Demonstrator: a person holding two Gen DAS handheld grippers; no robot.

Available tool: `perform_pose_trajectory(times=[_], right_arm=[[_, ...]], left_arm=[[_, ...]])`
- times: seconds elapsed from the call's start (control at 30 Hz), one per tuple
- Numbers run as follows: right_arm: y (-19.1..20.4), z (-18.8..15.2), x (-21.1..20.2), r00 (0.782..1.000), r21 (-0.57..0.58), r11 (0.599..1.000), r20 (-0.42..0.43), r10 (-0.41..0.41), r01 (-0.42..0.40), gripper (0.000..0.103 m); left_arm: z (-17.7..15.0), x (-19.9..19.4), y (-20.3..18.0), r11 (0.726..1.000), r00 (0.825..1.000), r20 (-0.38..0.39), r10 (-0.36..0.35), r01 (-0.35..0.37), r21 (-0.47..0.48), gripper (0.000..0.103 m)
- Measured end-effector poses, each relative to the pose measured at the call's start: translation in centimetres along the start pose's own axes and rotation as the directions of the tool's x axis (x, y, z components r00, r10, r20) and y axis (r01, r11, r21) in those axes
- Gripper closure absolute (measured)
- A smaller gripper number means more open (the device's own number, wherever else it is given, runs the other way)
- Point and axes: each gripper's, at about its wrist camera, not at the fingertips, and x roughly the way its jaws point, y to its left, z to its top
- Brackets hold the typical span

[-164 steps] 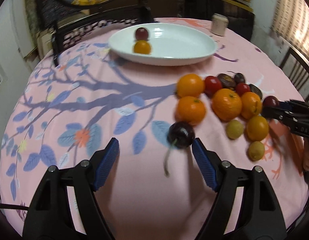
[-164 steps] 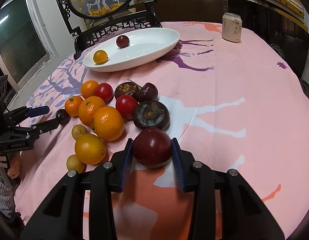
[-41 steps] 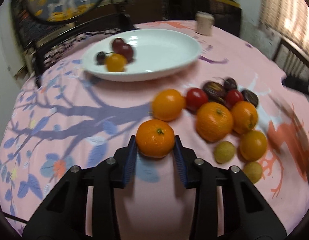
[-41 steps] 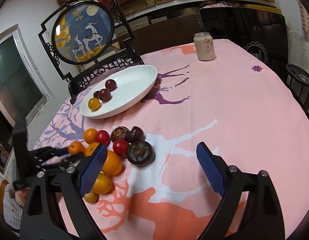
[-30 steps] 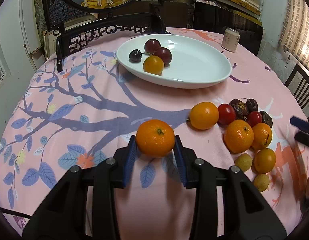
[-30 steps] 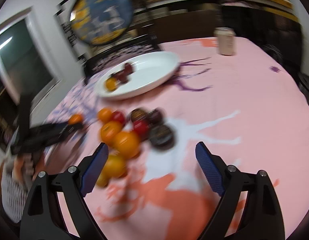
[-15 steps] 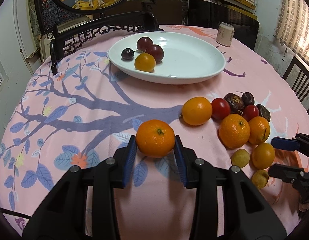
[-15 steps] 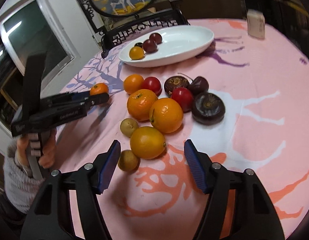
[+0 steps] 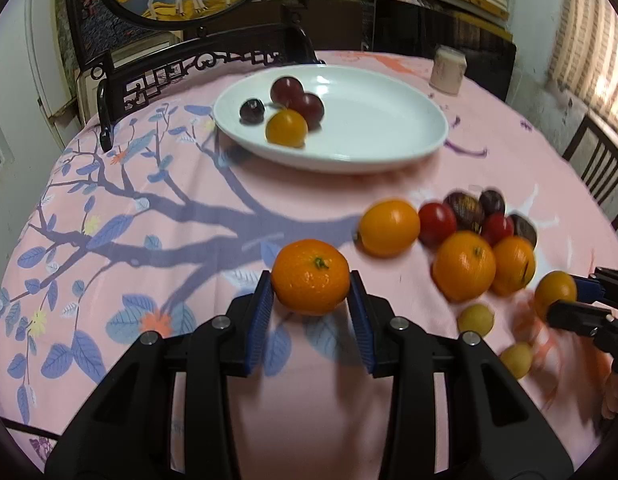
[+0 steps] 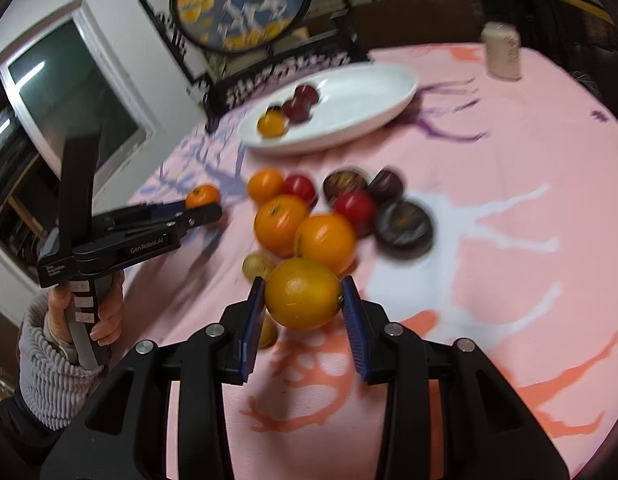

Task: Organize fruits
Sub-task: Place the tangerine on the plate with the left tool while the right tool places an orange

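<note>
- Two grippers were each clamped on a fruit — the left gripper [image 9: 311, 304] held a tangerine [image 9: 311, 276] between its blue pads, clear of the pink cloth of the bench [image 9: 149, 208].
- The right gripper [image 10: 303, 320] was closed on a smooth orange [image 10: 303, 294], its pads pressing both sides.
- At about 12 o'clock from the left gripper sat the white dish [image 9: 381, 120], holding two dark red plums, one cherry and one small orange fruit [image 9: 287, 128] at its left end.
- Toward 2 o'clock in the left wrist view lay the loose pile [image 9: 465, 240] — oranges, red tomatoes and dark brown fruits, touching one another.
- Two small yellow-green fruits [image 9: 475, 319] lay just beside that pile, at its near edge.
- A pale can [image 9: 449, 69] stood beyond the dish, toward 1 o'clock.
</note>
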Motion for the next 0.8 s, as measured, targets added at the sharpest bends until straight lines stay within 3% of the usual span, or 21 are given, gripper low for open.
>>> perform_pose_trajectory(times=[0.23, 0.4, 0.43, 0.47, 0.53, 0.6, 0.8], right_arm=[[-2.0, 5.9, -1.0, 0.995, 0.016, 0.997, 0.067, -0.078, 0.077, 0.065], [-2.3, 11.7, 2.4, 0.990, 0.017, 0.995, 0.098, -0.099, 0.098, 0.065], [-2.2, 12.6, 3.3, 0.989, 0.018, 0.994, 0.103, -0.109, 0.107, 0.065], [-2.3, 13.4, 4.3, 0.988, 0.022, 0.993, 0.104, -0.114, 0.112, 0.065], [-2.6, 14.5, 6.2, 0.989, 0.029, 0.994, 0.094, -0.110, 0.108, 0.061], [-3.1, 15.0, 7.6, 0.991, 0.034, 0.994, 0.078, -0.110, 0.108, 0.049], [-3.7, 14.3, 5.8, 0.983, 0.014, 0.992, 0.129, -0.129, 0.128, 0.044]], left_arm=[[5.8, 0.8, 0.3, 0.999, 0.999, 0.043, -0.007, 0.008, -0.037, 0.065], [10.1, 3.5, -1.5, 0.997, 0.998, 0.037, -0.050, 0.052, -0.055, 0.064], [10.5, 4.1, -2.0, 0.998, 0.998, 0.034, -0.048, 0.050, -0.046, 0.064], [10.8, 4.6, -2.5, 0.998, 0.999, 0.035, -0.040, 0.041, -0.036, 0.057], [10.8, 5.7, -3.2, 1.000, 0.999, 0.047, 0.002, -0.001, -0.025, 0.035], [10.1, 6.2, -3.2, 1.000, 0.999, 0.050, 0.013, -0.013, -0.012, 0.033], [9.7, 5.4, -2.7, 1.000, 0.998, 0.070, -0.010, 0.010, 0.006, 0.033]])
